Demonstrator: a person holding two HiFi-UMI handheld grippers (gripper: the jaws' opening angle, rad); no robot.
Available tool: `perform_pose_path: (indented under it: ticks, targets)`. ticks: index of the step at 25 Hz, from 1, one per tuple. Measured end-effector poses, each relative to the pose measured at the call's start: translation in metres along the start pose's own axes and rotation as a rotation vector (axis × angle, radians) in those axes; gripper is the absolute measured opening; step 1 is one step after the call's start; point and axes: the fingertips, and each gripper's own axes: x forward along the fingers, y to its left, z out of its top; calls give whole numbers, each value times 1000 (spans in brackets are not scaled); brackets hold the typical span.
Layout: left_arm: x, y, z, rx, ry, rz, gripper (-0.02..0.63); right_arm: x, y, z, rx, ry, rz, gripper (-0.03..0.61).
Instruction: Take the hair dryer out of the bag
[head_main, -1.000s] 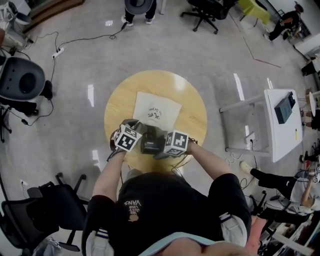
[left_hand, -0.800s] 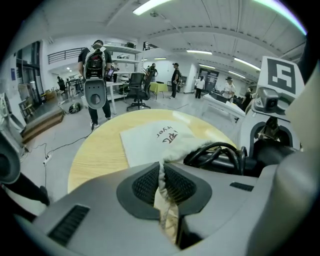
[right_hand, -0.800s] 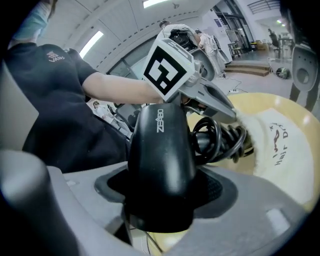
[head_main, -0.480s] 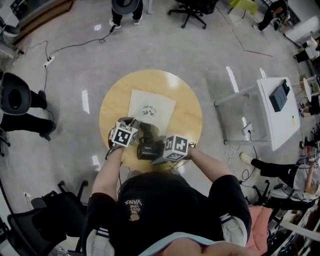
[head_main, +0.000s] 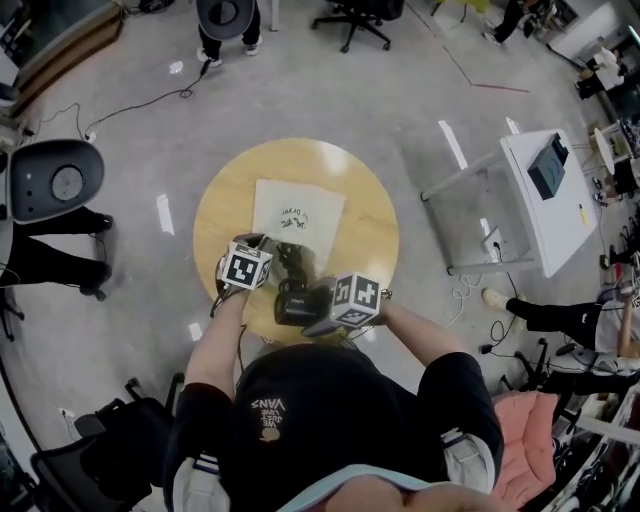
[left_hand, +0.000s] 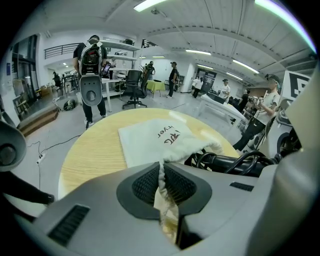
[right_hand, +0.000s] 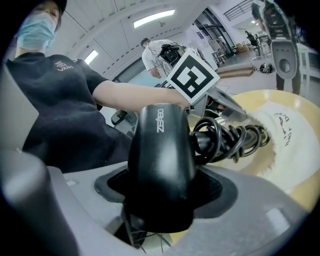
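Observation:
A white cloth bag (head_main: 297, 212) with dark print lies flat on the round wooden table (head_main: 370, 230); its gathered mouth faces me. My left gripper (left_hand: 162, 189) is shut on the mouth's edge, a fold of white cloth (left_hand: 161, 172) pinched between its pads. My right gripper (right_hand: 160, 200) is shut on the black hair dryer (right_hand: 161, 155), whose barrel stands between the jaws. The hair dryer (head_main: 297, 299) is out past the bag's mouth, and its coiled black cord (right_hand: 225, 137) trails back toward the bag (right_hand: 287, 135). In the head view, both marker cubes sit side by side at the table's near edge.
A white desk (head_main: 550, 190) with a dark device stands to the right of the table. Office chairs (head_main: 55, 180) and floor cables lie to the left. People stand and sit around the room's edges. The far half of the table beyond the bag is bare wood.
My right gripper has drawn the hair dryer a little toward me and upward, away from the bag's mouth. The left gripper has kept its hold on the bag.

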Motion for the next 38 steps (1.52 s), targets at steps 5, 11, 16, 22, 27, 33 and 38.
perform_pose_path:
  ticks: [5, 11, 16, 22, 27, 33, 38]
  targets:
    - [-1, 0, -2, 4, 5, -14, 37, 4, 15, 2, 12, -36, -9, 350]
    - [2, -1, 3, 25, 15, -15, 37, 2, 25, 4, 25, -82, -24, 350]
    - [-1, -2, 6, 40, 8, -19, 37, 5, 39, 10, 19, -113, -39, 350]
    - [-4, -3, 9, 47, 4, -29, 37, 5, 50, 18, 14, -151, -68, 350]
    - [-1, -3, 7, 50, 9, -42, 37, -1, 54, 26, 21, -192, -107, 350]
    - [-1, -11, 7, 92, -7, -73, 38, -12, 57, 37, 23, -255, -153, 350]
    - [-11, -16, 1, 85, -42, -122, 77, -21, 56, 46, 25, -315, -190, 350]
